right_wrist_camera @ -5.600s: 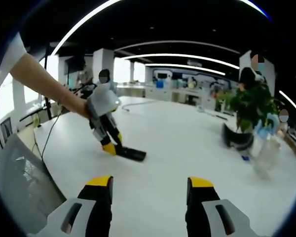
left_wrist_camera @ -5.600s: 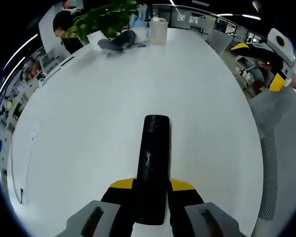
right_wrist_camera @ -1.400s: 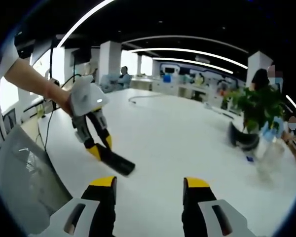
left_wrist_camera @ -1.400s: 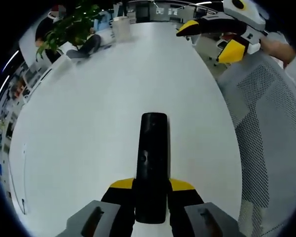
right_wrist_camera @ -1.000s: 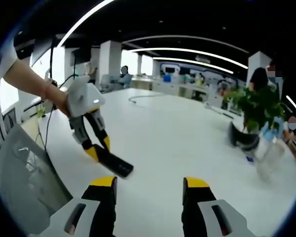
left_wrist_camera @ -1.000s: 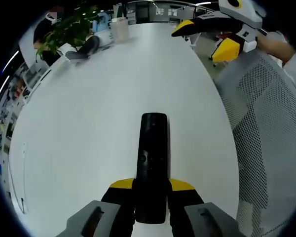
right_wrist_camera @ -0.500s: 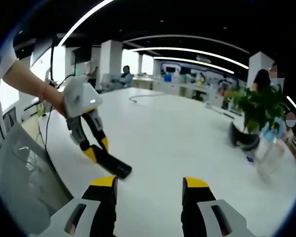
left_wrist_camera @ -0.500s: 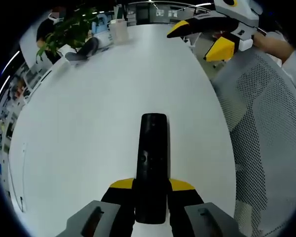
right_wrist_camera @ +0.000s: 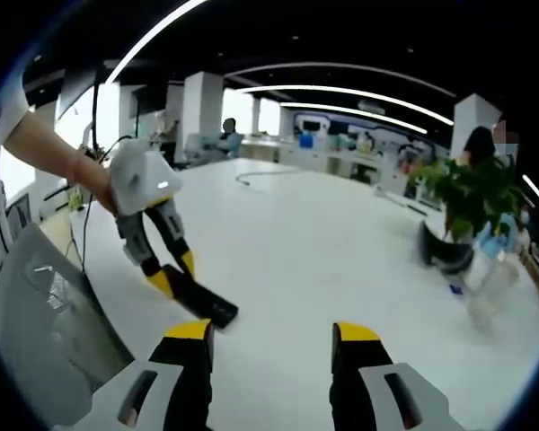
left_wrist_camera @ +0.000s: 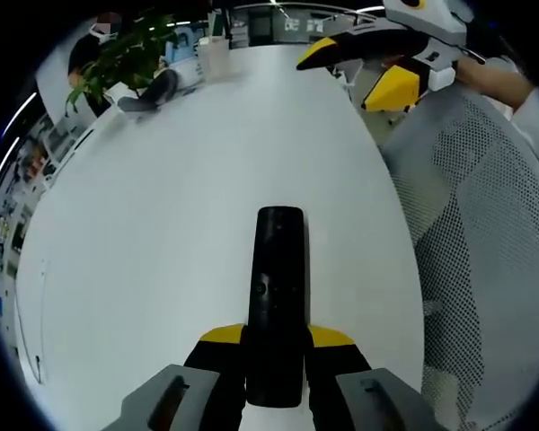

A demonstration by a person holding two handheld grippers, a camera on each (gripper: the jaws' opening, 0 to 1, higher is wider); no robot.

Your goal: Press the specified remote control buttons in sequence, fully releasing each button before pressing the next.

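Black remote control (left_wrist_camera: 276, 301), long and slim, lying lengthwise along the left gripper view with its near end clamped between the 2 yellow-tipped jaws of the left gripper (left_wrist_camera: 276, 346); its far end points out over the white table (left_wrist_camera: 162, 197). A small round button shows on its upper face about midway along; other markings are too small to read. In the right gripper view the same remote control (right_wrist_camera: 200, 301) juts from the left gripper (right_wrist_camera: 169, 274), its far end low over the table (right_wrist_camera: 323, 260) near the table's near left edge; whether it touches the surface cannot be told. A person's hand (right_wrist_camera: 94, 190) and bare forearm carry that gripper.

The right gripper (right_wrist_camera: 271, 334) has its 2 jaws spread apart with nothing between them, and is held above the table, well apart from the remote control. In the left gripper view the right gripper (left_wrist_camera: 359, 67) hangs at the far right, jaws likewise parted.

A grey mesh chair back (left_wrist_camera: 485, 233) stands just beside the table's right edge. At the table's far end are a leafy potted plant (left_wrist_camera: 117, 58), a dark object (left_wrist_camera: 148, 90) beside it, and a clear container (left_wrist_camera: 214, 56). In the right gripper view the plant (right_wrist_camera: 467, 197) stands at the right, with office desks and ceiling light strips beyond.
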